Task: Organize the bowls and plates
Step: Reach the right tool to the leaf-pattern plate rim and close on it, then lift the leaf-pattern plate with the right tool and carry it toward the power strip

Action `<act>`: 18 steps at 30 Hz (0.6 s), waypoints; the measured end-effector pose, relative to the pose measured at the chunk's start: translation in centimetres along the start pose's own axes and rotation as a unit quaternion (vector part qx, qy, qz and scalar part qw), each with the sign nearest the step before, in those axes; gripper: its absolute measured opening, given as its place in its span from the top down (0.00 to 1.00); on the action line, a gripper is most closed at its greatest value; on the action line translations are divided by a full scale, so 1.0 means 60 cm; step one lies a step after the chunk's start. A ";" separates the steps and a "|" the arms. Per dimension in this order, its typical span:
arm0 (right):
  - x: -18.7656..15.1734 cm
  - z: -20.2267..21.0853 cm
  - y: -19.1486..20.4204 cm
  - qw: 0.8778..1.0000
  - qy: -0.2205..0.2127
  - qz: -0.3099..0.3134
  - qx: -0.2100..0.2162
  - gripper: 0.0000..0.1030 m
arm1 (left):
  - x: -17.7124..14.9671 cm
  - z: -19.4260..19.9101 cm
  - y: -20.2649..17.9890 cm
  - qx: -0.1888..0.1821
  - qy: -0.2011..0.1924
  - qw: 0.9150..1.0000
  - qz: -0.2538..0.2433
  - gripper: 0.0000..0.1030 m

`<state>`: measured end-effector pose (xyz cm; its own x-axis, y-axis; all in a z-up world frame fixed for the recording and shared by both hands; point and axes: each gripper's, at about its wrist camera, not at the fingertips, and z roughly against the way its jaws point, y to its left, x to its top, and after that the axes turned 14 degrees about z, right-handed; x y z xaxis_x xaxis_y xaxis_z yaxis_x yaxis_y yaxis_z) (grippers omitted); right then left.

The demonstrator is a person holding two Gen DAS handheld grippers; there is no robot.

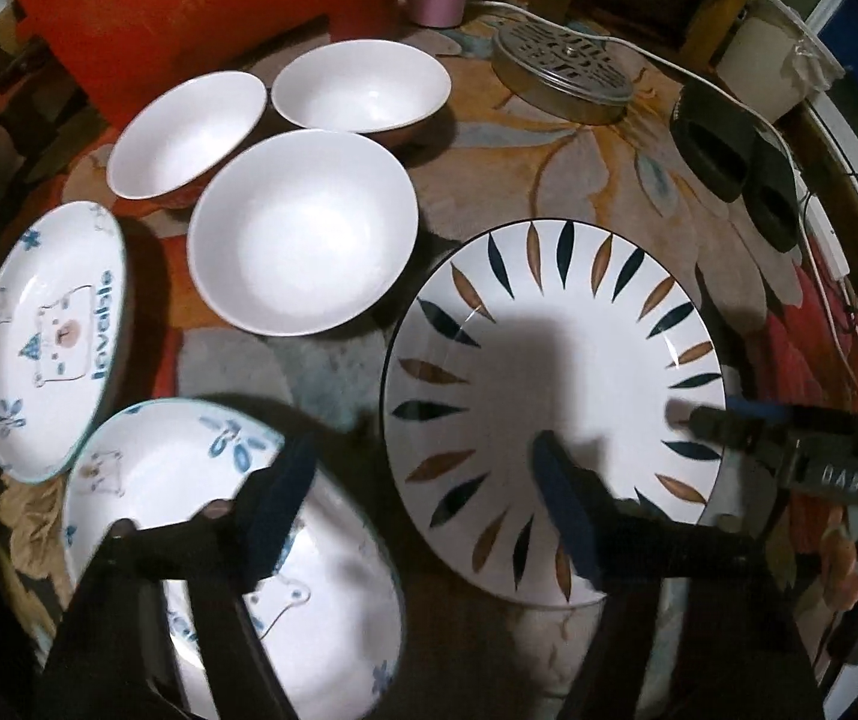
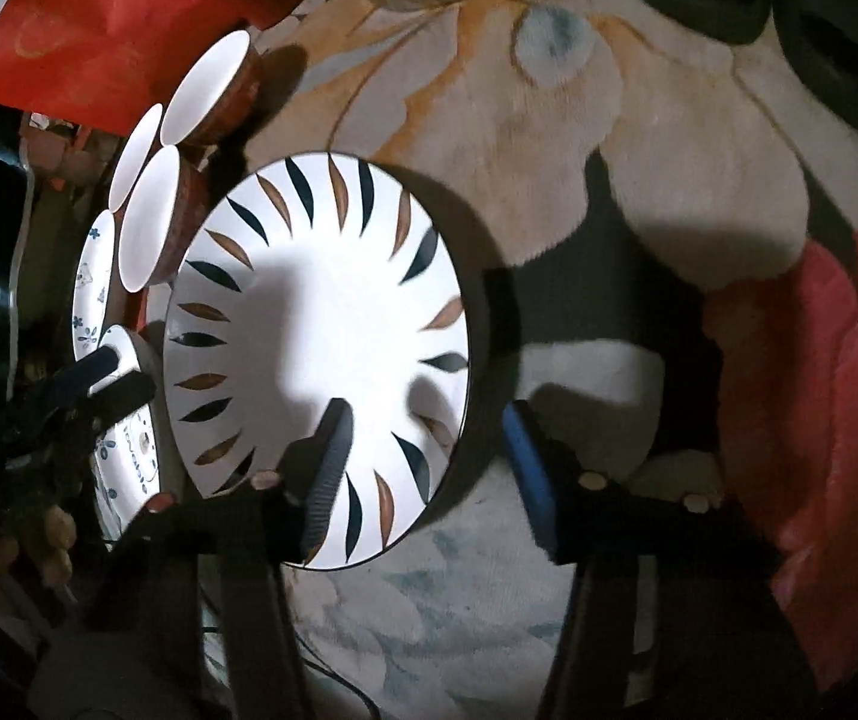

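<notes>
Leaf-patterned plate (image 2: 315, 354) sits at twelve o'clock of the right tongs (image 2: 429, 468), whose open jaws straddle its rim. Left tongs (image 1: 423, 504), also open, bracket the bear plate (image 1: 321, 630) rim at seven o'clock.

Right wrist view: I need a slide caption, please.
Right gripper straddles the leaf plate's rim; left gripper straddles a bear plate.

Seen from the left wrist, the leaf plate (image 1: 555, 414) lies at right on the cloth (image 1: 525, 180). Three bowls (image 1: 303, 231) cluster to its upper left, two behind one. Left of them lies a bear plate (image 1: 51, 336), with a second bear plate (image 1: 285, 576) in front of it. Behind the leaf plate sit a tin (image 1: 564, 75) and two dark rings (image 1: 735, 156).
</notes>
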<state>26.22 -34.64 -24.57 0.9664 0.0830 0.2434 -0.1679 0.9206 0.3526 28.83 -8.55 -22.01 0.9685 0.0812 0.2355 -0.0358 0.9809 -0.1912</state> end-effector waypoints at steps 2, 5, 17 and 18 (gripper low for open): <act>-0.003 -0.004 -0.001 1.000 -0.002 0.001 0.005 0.55 | 0.004 -0.013 0.004 -0.012 0.008 1.000 0.006 0.50; 0.000 0.001 0.001 1.000 -0.009 0.004 0.009 0.59 | 0.011 -0.032 0.008 -0.011 0.012 1.000 0.010 0.55; -0.002 -0.029 -0.001 1.000 0.016 0.008 -0.006 0.85 | 0.015 -0.074 0.009 -0.006 0.041 0.999 -0.007 0.78; -0.002 -0.027 -0.001 1.000 0.011 0.012 -0.009 0.85 | 0.014 -0.074 0.009 -0.005 0.042 0.999 -0.007 0.79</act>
<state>26.44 -34.08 -26.10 0.9661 0.1129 0.2321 -0.1875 0.9251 0.3303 30.71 -8.76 -26.12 0.9861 0.0526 0.1576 -0.0205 0.9799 -0.1985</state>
